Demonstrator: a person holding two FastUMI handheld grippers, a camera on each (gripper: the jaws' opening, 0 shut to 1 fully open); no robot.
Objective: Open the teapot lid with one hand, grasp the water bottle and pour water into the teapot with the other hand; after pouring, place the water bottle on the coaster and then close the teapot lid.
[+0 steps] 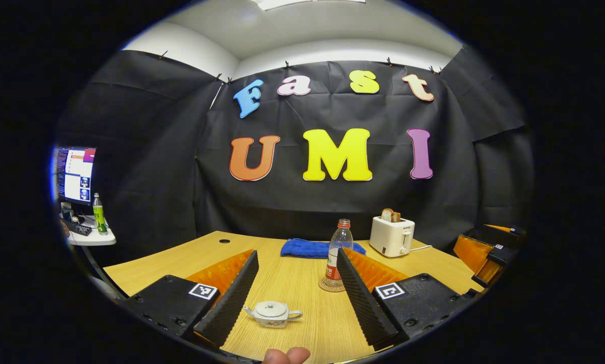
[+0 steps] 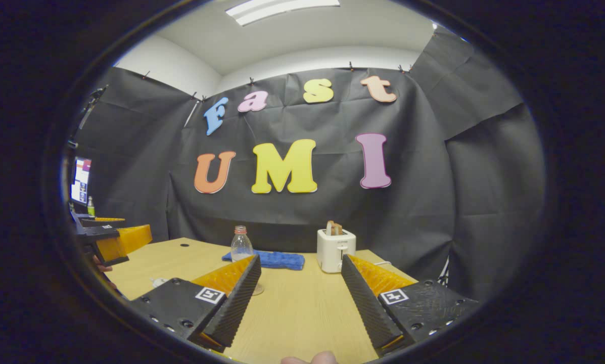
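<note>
The left claw (image 1: pixel 292 298) gapes wide above the wooden tabletop (image 1: pixel 302 283); the lidded teapot (image 1: pixel 272 314) sits between its fingers. At one o'clock, the water bottle (image 1: pixel 337 256) stands upright on a coaster (image 1: pixel 331 288). Beyond lie a blue towel (image 1: pixel 307 248) and a toaster (image 1: pixel 391 235) holding bread. The right claw (image 2: pixel 302 298) is wide, empty.

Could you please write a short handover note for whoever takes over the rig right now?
Left tool: open, holding nothing, raised above the table, teapot ahead between its fingers.
Right tool: open, holding nothing, facing the toaster.
Water bottle: upright on the coaster, cap on.
Teapot lid: on the pot.
Done: nothing visible yet.
Left: lift lid, grasp bottle, pour, return bottle to coaster, close lid.
</note>
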